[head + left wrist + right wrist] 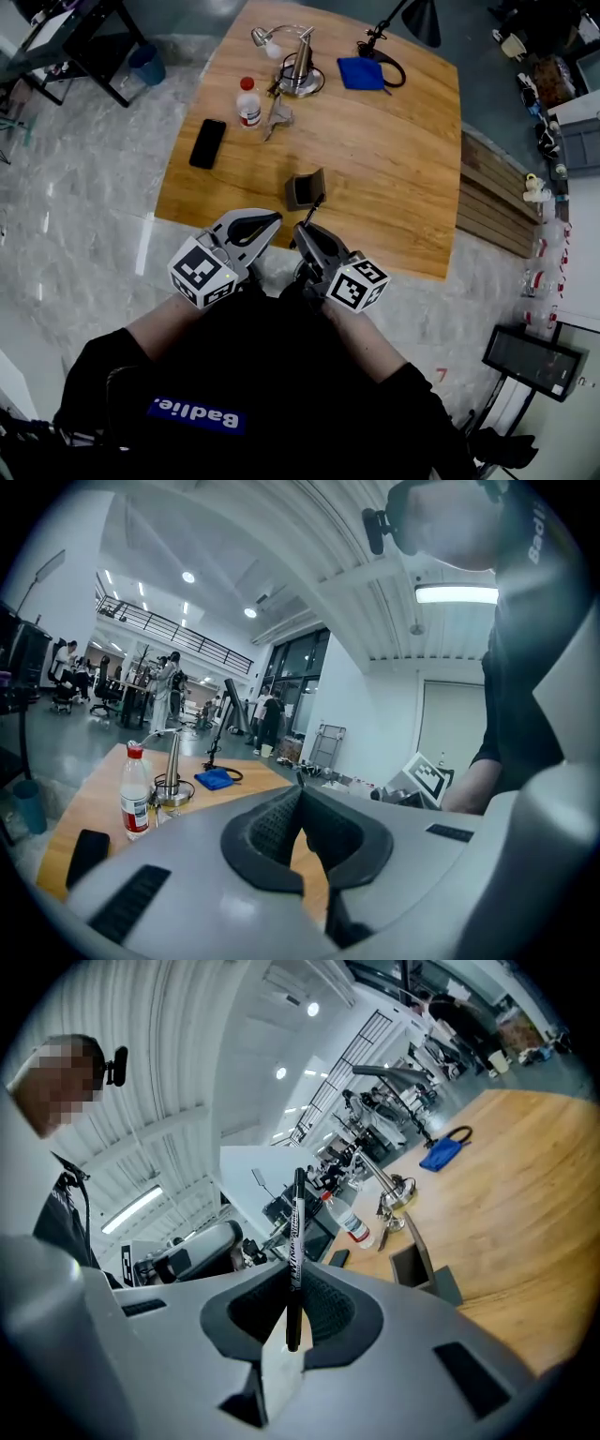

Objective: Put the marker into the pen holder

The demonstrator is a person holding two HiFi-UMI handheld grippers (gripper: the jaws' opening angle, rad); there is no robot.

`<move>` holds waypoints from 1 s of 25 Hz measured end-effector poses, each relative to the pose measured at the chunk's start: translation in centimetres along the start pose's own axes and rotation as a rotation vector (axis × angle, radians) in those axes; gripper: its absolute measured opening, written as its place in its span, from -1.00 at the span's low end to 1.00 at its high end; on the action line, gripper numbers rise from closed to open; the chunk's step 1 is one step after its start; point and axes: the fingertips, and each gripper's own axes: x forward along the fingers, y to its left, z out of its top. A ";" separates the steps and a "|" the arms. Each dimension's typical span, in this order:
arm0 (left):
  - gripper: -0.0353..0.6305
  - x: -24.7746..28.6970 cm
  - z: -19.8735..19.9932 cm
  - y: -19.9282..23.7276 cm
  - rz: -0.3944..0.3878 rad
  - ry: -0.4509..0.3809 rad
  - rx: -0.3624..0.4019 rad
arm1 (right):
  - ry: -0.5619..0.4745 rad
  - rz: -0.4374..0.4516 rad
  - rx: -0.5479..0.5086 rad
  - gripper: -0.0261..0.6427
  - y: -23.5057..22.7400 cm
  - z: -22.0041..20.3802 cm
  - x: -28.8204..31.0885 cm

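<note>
A dark, open-topped pen holder (305,188) stands near the front edge of the wooden table (403,169). My right gripper (306,232) is just in front of it, over the table's edge, shut on a black marker (316,208) whose tip points toward the holder. In the right gripper view the marker (294,1232) stands upright between the pads (323,1302), with the holder (417,1267) lower right of it. My left gripper (272,221) hovers beside the right one, jaws together with nothing between them. The left gripper view shows its pads (272,829) meeting; the holder is hidden there.
On the table's far half lie a black phone (207,142), a red-capped bottle (248,101), a metal stand with cable (300,64), a small metal tool (277,116) and a blue cloth (361,72). Bare wood surrounds the holder. Marble floor lies left of the table.
</note>
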 end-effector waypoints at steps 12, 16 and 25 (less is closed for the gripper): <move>-0.87 2.3 -1.1 1.1 0.102 0.040 -0.041 | 0.210 0.093 0.463 -0.79 -4.9 -3.2 1.9; -0.87 2.6 -1.7 1.4 0.128 0.051 -0.048 | 0.248 0.136 0.604 -0.79 -5.6 -4.0 2.3; -0.87 3.0 -2.4 2.0 0.164 0.081 -0.048 | 0.313 0.177 0.842 -0.79 -8.4 -5.7 3.2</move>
